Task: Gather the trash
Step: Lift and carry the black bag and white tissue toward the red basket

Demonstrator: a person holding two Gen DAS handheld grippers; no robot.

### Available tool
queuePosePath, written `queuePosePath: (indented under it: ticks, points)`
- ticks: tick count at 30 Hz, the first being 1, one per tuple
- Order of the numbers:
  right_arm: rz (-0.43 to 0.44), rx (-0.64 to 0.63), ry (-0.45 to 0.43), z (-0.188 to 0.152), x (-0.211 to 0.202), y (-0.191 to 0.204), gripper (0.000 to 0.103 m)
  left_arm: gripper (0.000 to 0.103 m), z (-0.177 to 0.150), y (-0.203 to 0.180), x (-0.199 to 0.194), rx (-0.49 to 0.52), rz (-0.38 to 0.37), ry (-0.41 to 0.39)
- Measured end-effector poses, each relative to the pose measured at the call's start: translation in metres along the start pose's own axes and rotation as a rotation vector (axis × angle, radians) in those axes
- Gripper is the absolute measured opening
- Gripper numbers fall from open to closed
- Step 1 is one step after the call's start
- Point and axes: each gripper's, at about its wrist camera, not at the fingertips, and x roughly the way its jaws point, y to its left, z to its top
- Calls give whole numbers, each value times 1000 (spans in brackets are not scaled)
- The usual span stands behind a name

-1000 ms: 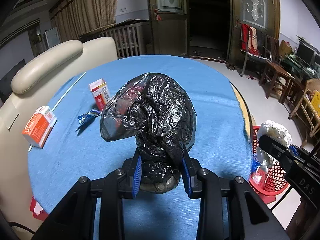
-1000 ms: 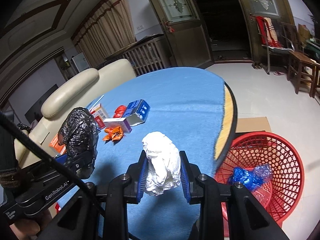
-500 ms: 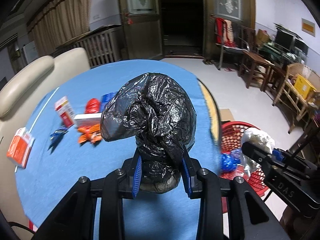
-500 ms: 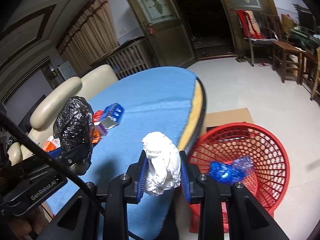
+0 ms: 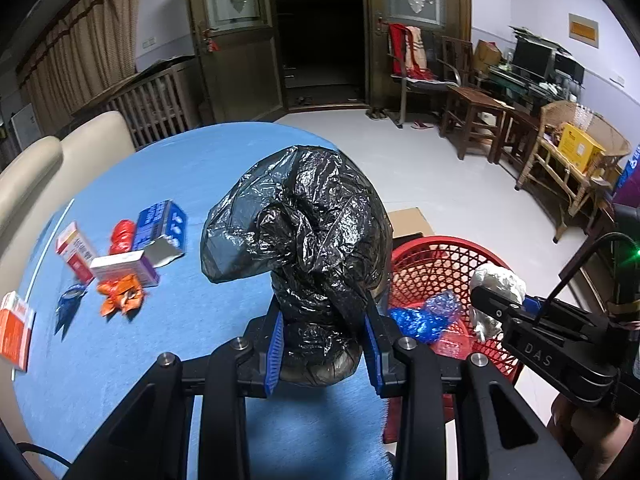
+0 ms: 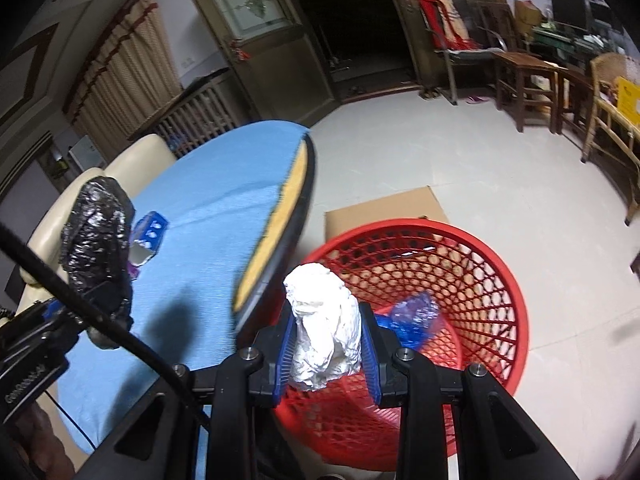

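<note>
Covering a round table, a blue cloth (image 5: 168, 184) bears boxes and wrappers toward its left edge; beyond lie a pale tiled floor, dark wooden doors and a cream sofa (image 5: 48, 160). Left view alone: a red-and-white carton (image 5: 74, 250), an orange crumpled wrapper (image 5: 120, 300). Right view alone: the table's bare yellow rim (image 6: 286, 216). The left gripper (image 5: 322, 344) pinches a crumpled black plastic bag (image 5: 300, 232) at the table's right edge. The right gripper (image 6: 326, 354) clamps a white paper wad (image 6: 324, 324) over a red mesh basket (image 6: 500, 280) on the floor.

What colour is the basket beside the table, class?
Red, an open lattice basket; the right wrist view shows it best.
</note>
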Motion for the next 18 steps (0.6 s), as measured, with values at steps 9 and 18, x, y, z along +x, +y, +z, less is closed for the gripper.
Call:
queuePosePath:
  ticks: [9, 18]
  points:
    - [-42, 46, 11, 2, 1, -26, 32, 36, 3, 6, -8, 59, -52, 16]
    - [-64, 100, 14, 3, -2, -52, 32, 36, 11, 15, -16, 107, -66, 26]
